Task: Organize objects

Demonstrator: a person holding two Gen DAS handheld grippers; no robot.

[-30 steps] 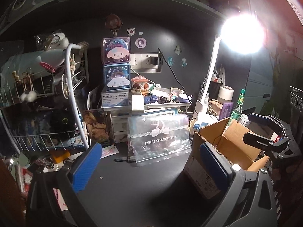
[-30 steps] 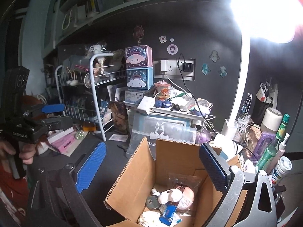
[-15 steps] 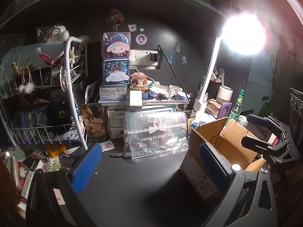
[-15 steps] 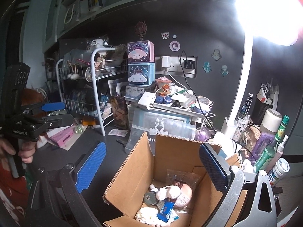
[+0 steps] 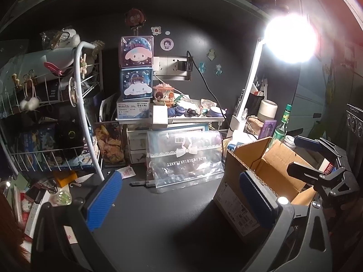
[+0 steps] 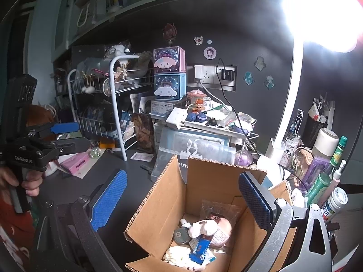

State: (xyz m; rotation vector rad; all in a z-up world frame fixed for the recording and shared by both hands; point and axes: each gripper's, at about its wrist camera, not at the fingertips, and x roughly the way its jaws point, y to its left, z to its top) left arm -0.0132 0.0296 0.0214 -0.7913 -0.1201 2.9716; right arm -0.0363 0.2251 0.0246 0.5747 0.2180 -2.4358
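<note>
Both claws stay spread and empty. The right claw [image 6: 183,195] has edged closer over the box [image 6: 172,195]; the left claw [image 5: 181,199] hovers above the bench [image 5: 163,222], barely shifted.

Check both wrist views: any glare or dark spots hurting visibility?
Left wrist view: desk lamp blows out the upper right; the desk surface in front is dim. Right wrist view: same lamp clips the top right corner, yet the cardboard box contents stay readable.
</note>
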